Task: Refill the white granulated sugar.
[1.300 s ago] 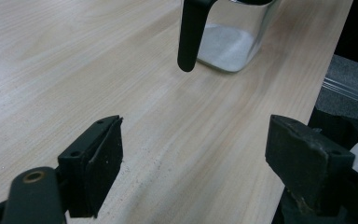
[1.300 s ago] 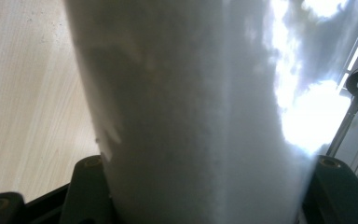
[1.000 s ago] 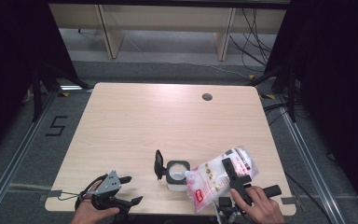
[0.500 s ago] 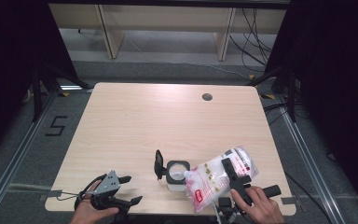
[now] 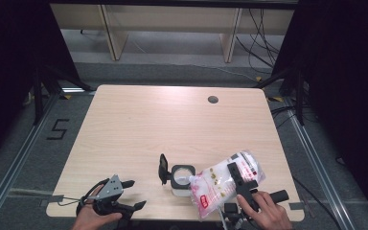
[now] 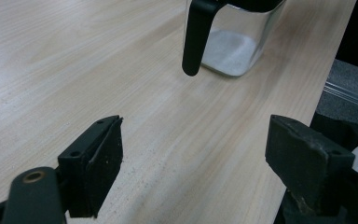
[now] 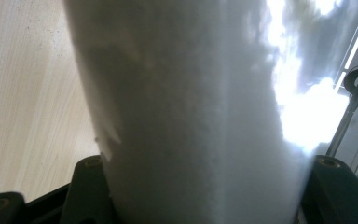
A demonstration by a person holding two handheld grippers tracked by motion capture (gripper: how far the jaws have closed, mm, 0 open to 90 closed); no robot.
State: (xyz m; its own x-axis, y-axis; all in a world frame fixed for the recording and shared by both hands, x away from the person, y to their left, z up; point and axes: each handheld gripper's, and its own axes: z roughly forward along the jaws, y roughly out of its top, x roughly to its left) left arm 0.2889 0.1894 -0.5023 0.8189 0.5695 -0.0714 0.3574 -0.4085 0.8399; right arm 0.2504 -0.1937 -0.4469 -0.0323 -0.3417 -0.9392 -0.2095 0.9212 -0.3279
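Pale wood forms the table [image 5: 139, 124] on which we see a clear jar [image 5: 182, 178] with a black rim, standing upright near the middle of the near edge; its black lid [image 5: 163, 167] is flipped up on the left side. In the left gripper view we see a low layer of white grains on the bottom of the jar [image 6: 235, 44], with the lid [image 6: 196, 35] hanging in front of it.

We see the right gripper [image 5: 237, 178] pinching a clear plastic bag [image 5: 225, 184] of white grains with a red label, jaws on either side of its bulk. The bag is tilted, its low end touching the jar's rim and its far end raised toward the right edge. The right hand [image 5: 264, 212] comes in over the near right corner, fist closed round the handle, gripper angled up and left. In the right gripper view, the bag [image 7: 196, 107] bulges between the two jaws.

We see the left gripper [image 5: 128, 194] near the near left corner, jaws spread with nothing between them, pointing right toward the jar and well apart from it. The left hand [image 5: 92, 215] holds it low over the near edge.
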